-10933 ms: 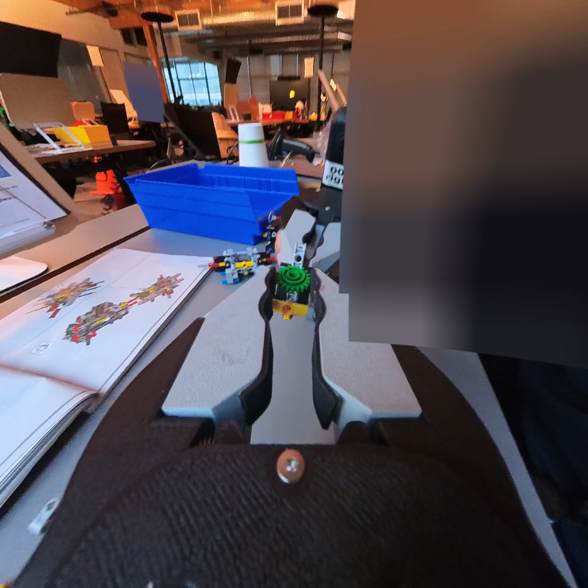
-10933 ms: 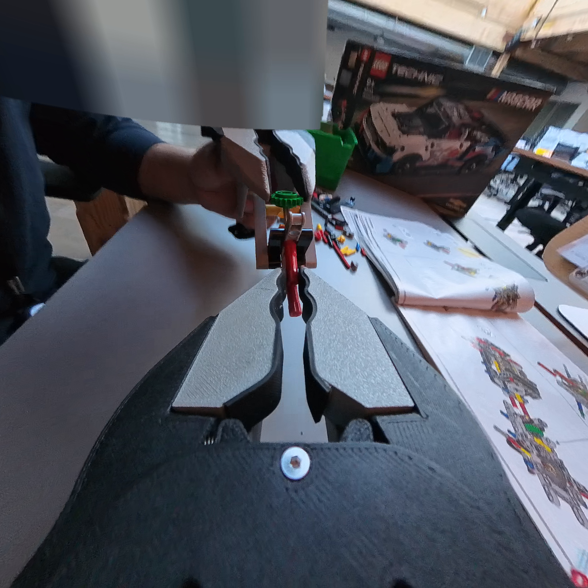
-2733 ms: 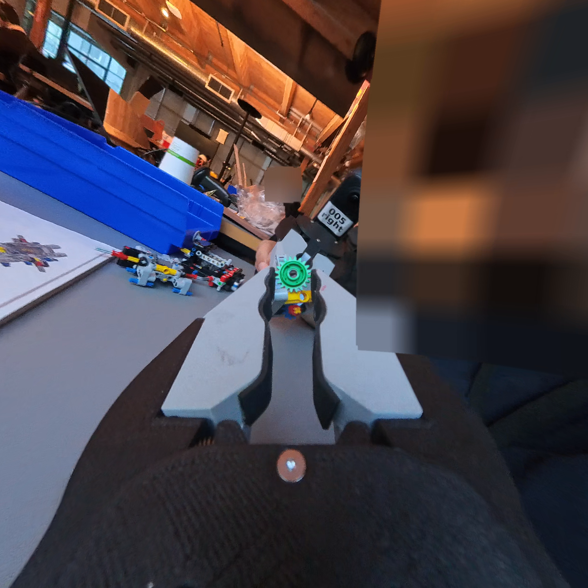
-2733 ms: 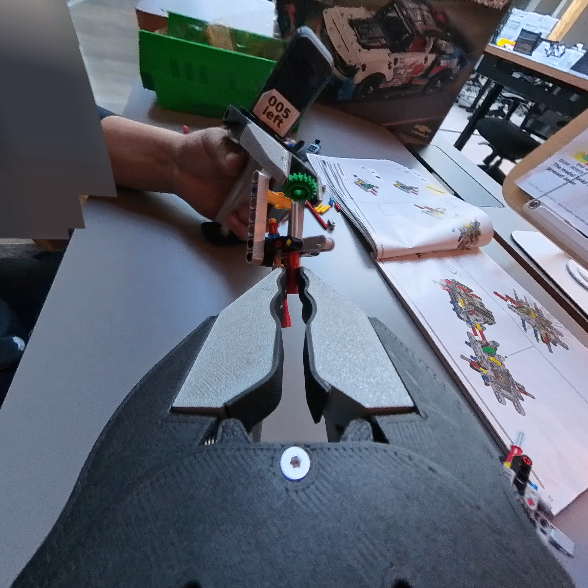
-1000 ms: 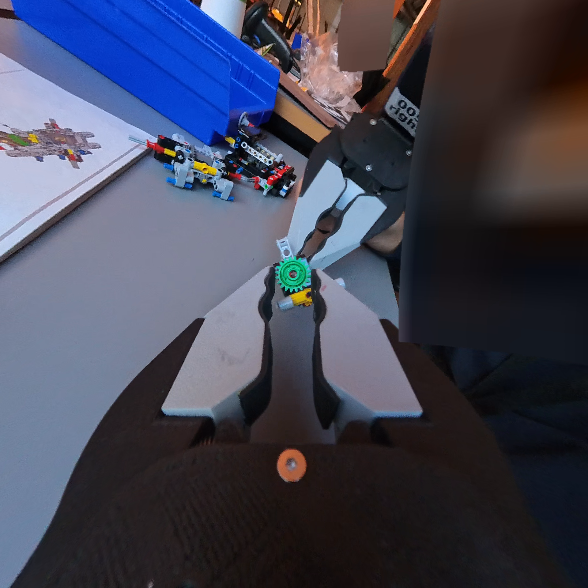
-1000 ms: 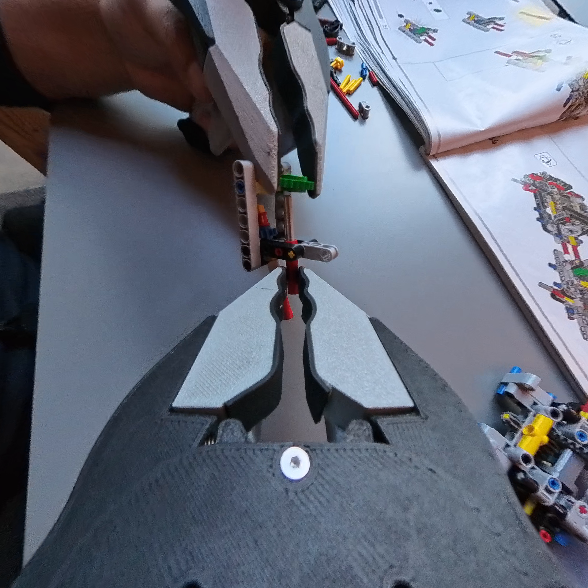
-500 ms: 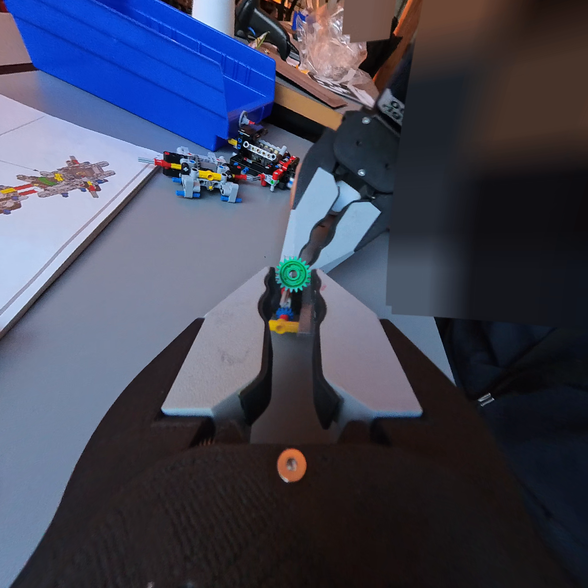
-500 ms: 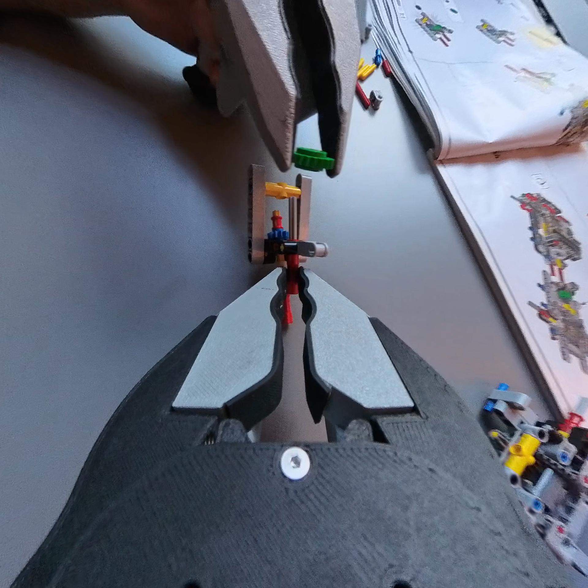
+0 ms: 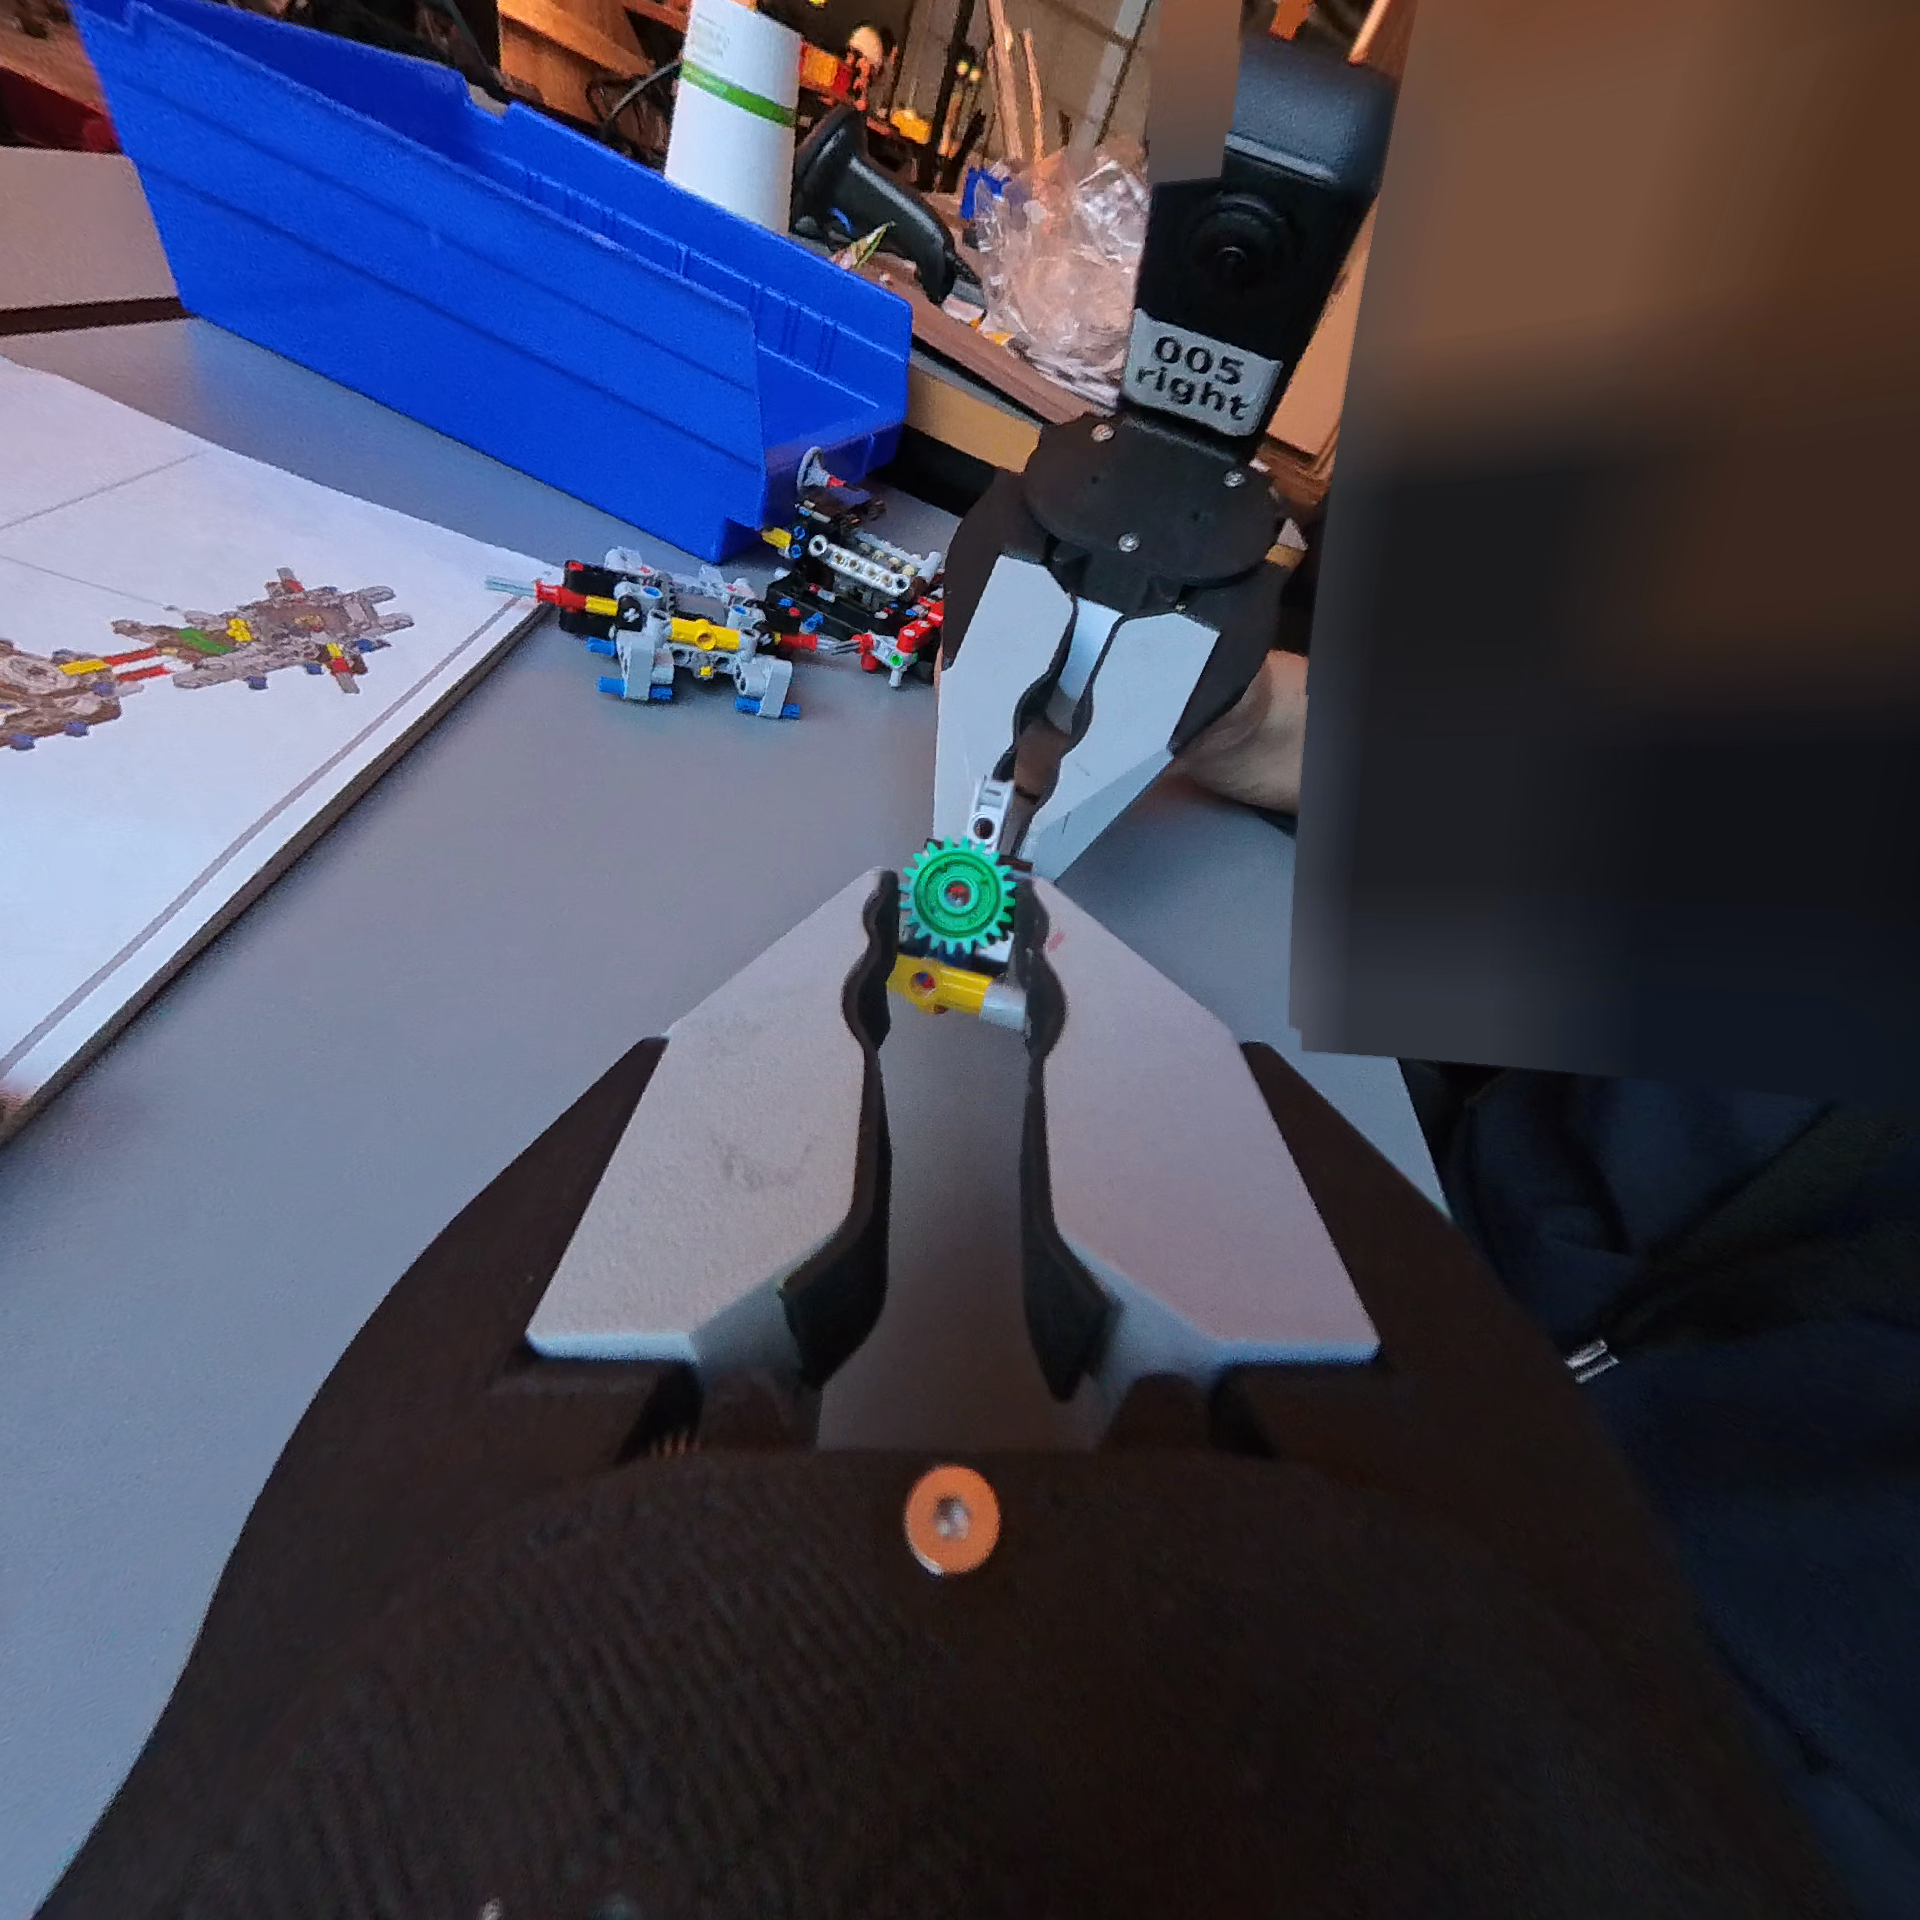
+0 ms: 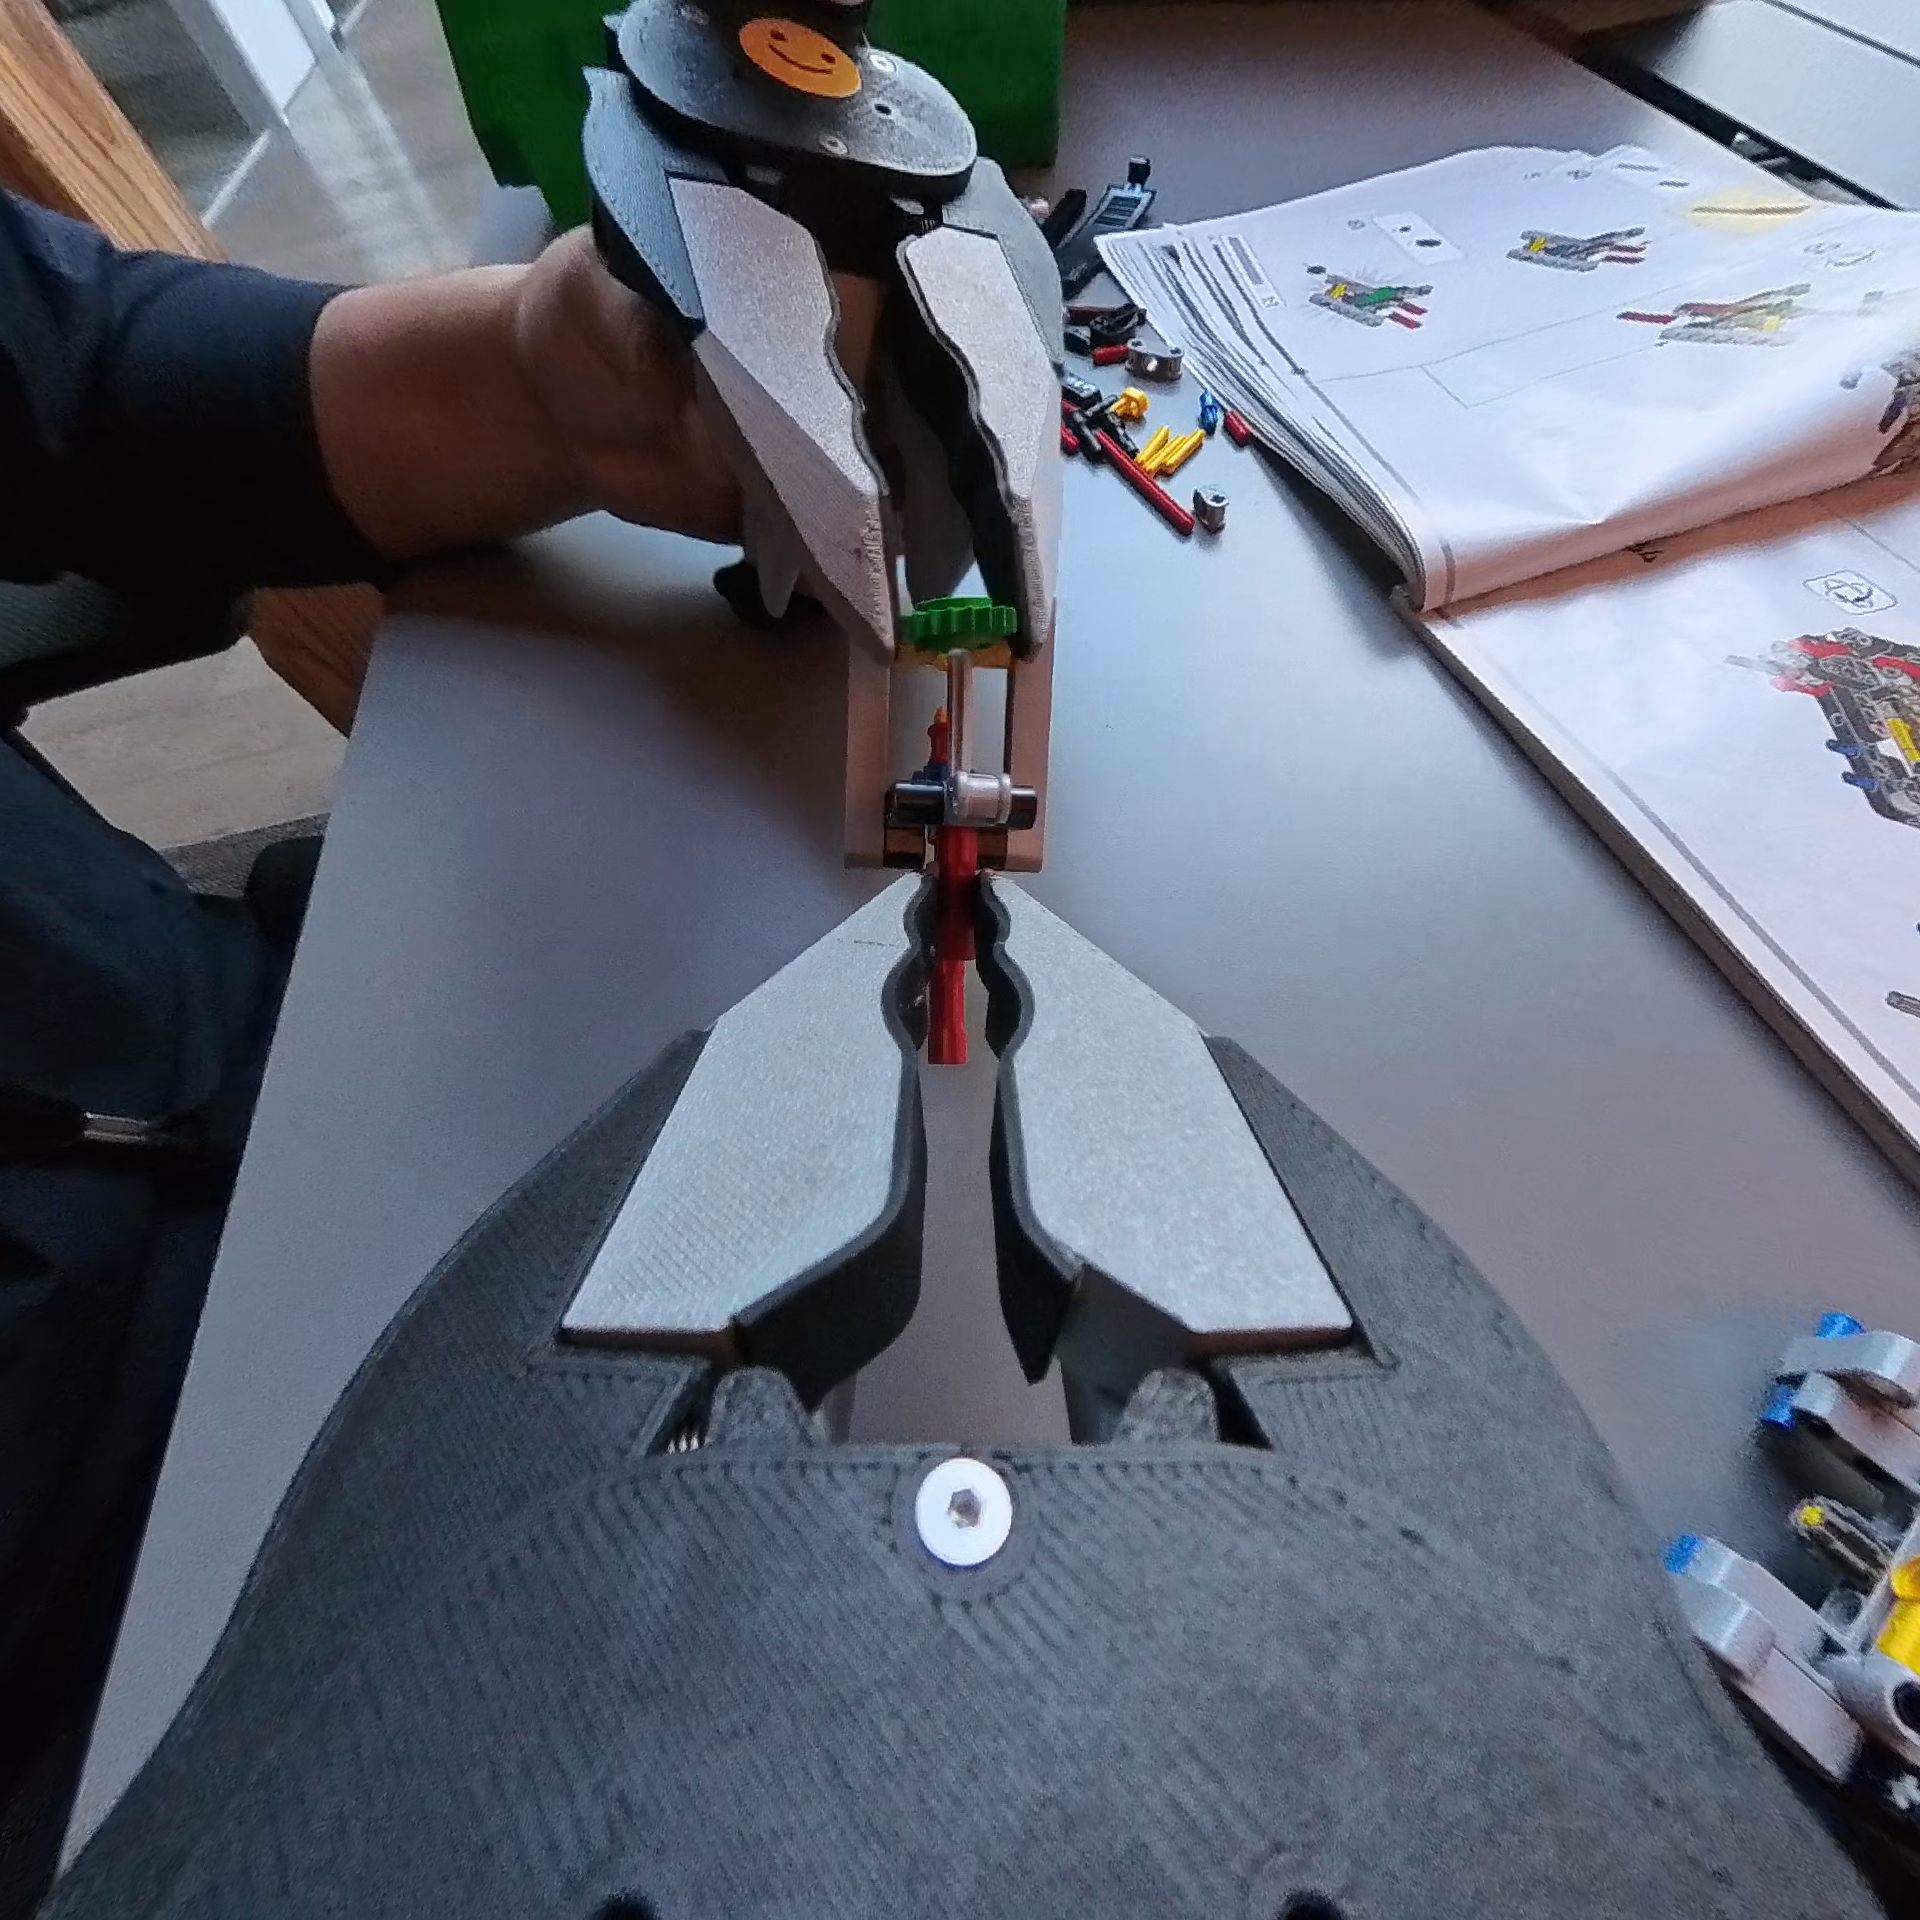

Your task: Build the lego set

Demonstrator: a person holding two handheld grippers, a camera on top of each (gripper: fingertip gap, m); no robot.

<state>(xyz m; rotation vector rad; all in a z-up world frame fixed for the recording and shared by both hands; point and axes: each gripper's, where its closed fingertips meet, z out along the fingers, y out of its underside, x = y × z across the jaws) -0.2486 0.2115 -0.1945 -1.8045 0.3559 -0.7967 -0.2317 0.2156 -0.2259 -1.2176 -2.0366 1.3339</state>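
My left gripper (image 9: 956, 925) is shut on a green gear (image 9: 956, 899), which is pinched between its two pads. The right wrist view shows the same gripper (image 10: 961, 634) pointing down, with the gear (image 10: 956, 623) against the top end of a small brick assembly (image 10: 951, 758). The assembly has two grey beams, a yellow cross piece and a black and grey connector. My right gripper (image 10: 951, 904) is shut on the red axle (image 10: 948, 987) that sticks out of the assembly's near end. It holds the assembly above the grey table (image 10: 1299, 831). The right gripper (image 9: 1023, 821) also shows in the left wrist view, just behind the gear.
An open instruction booklet (image 10: 1558, 343) lies to the right, with loose pins and axles (image 10: 1143, 447) beside it. Part-built models lie near a blue bin (image 9: 499, 281) and show in both views (image 9: 707, 644) (image 10: 1829, 1538). A person's hand (image 10: 499, 416) holds the left gripper. A green bin (image 10: 499, 104) stands behind it. One gripper's finger ends stand about 4 cm off the other's.
Half a second ago the gear hung clear of the assembly's top. The two grippers have since closed in, and the gear now meets the assembly's top end. Both grasps are unchanged.
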